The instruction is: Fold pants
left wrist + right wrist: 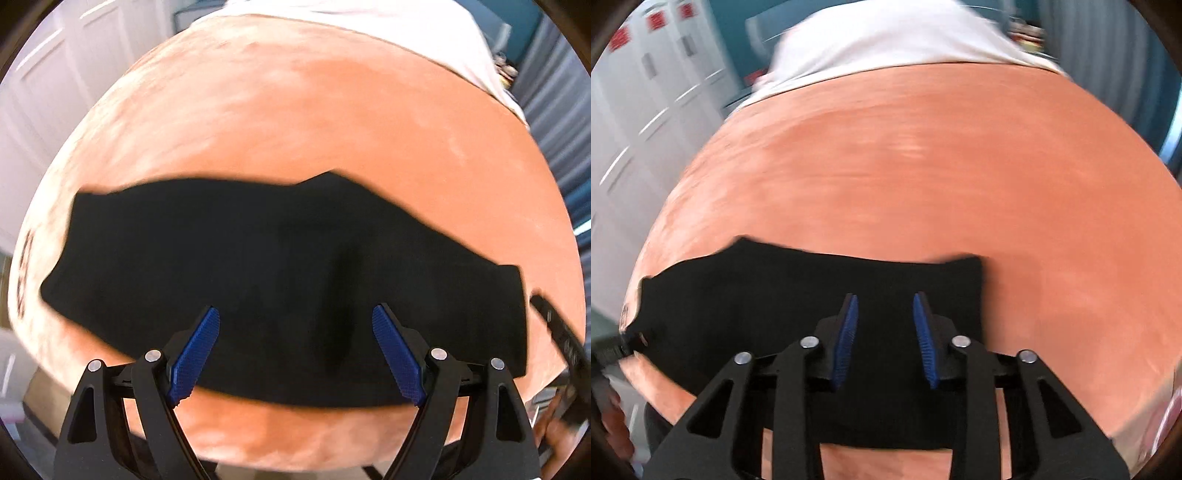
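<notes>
Jaws wide apart and empty on the left gripper (295,354), narrower but empty on the right gripper (885,339), both hover over the black pants (280,284), lying flat, seemingly halved lengthwise, across the orange bed (332,122); next, I reckon, each must pinch an end for the crosswise fold.

The black pants (280,280) lie flat as a long, wide band on the orange blanket (314,122), stretched crosswise beneath and ahead of the left tongs (295,317), whose blue pads stand wide apart above the cloth. Their far edge is uneven, with a raised peak. Under the right tongs (885,306), one squared end of the pants (798,295) lies just right of the pads
</notes>
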Demonstrator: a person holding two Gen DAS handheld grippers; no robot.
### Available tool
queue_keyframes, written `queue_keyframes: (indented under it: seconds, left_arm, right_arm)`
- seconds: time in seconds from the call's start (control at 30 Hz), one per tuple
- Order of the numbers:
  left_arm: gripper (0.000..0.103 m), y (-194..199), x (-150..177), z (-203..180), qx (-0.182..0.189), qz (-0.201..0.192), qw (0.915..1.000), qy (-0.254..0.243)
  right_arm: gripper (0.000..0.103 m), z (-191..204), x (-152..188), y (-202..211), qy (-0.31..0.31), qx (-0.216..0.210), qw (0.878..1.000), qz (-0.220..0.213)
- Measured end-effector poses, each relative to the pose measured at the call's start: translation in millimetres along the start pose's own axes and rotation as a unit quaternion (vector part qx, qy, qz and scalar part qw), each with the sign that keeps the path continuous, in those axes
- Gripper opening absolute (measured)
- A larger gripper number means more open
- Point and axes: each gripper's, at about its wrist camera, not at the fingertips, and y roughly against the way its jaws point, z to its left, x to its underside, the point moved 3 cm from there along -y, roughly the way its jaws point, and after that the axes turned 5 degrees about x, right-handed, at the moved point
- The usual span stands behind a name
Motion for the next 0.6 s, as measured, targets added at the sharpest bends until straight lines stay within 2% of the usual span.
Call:
queue_keyframes:
  seconds: [0.03,0.1,0.17,0.2,0.23,0.27,0.33,0.37,0.4,0.43,0.53,0.6]
  left_arm:
    - [0.087,-9,-3,-18,0.001,0.004,0.9999,-0.014]
    - [0.087,-38,-1,-44,0.003,0.034,0.9991,-0.025]
    - [0.087,-71,7,-54,-0.038,0.068,0.9962,-0.04]
    - [0.088,-85,11,-54,-0.07,0.079,0.9932,-0.049]
    - [0.093,-95,16,-52,-0.085,0.083,0.9915,-0.052]
    - [0.098,-94,18,-49,-0.081,0.068,0.9932,-0.048]
    - [0.098,-92,19,-44,-0.078,0.06,0.9942,-0.042]
    - [0.098,-94,19,-43,-0.072,0.063,0.9946,-0.04]
    - [0.098,-95,20,-44,-0.068,0.066,0.9948,-0.038]
    - [0.098,-95,19,-44,-0.063,0.068,0.9951,-0.037]
    - [0.098,-80,17,-31,-0.047,0.071,0.9963,-0.016]
    - [0.098,-68,19,-14,-0.039,0.061,0.9973,0.006]
  right_arm:
    - [0.03,-11,5,-1,-0.016,-0.011,1.0,0.007]
    - [0.03,-30,24,-22,-0.026,-0.009,0.999,0.041]
    - [0.031,-48,50,-57,-0.015,0.02,0.996,0.085]
    - [0.032,-52,54,-52,-0.034,0.004,0.996,0.078]
    - [0.032,-53,51,-41,-0.057,-0.013,0.996,0.067]
    - [0.032,-51,46,-26,-0.064,-0.022,0.996,0.053]
    - [0.031,-39,42,-7,-0.035,-0.034,0.999,0.019]
    - [0.031,-36,44,-14,-0.017,-0.028,0.999,0.028]
    - [0.031,-32,54,-33,0.025,0.006,0.998,0.056]
    - [0.034,-31,61,-44,0.05,0.034,0.996,0.067]
    - [0.036,-17,50,-14,0.037,0.027,0.999,0.03]
    - [0.037,3,44,5,0.06,0.005,0.998,-0.005]
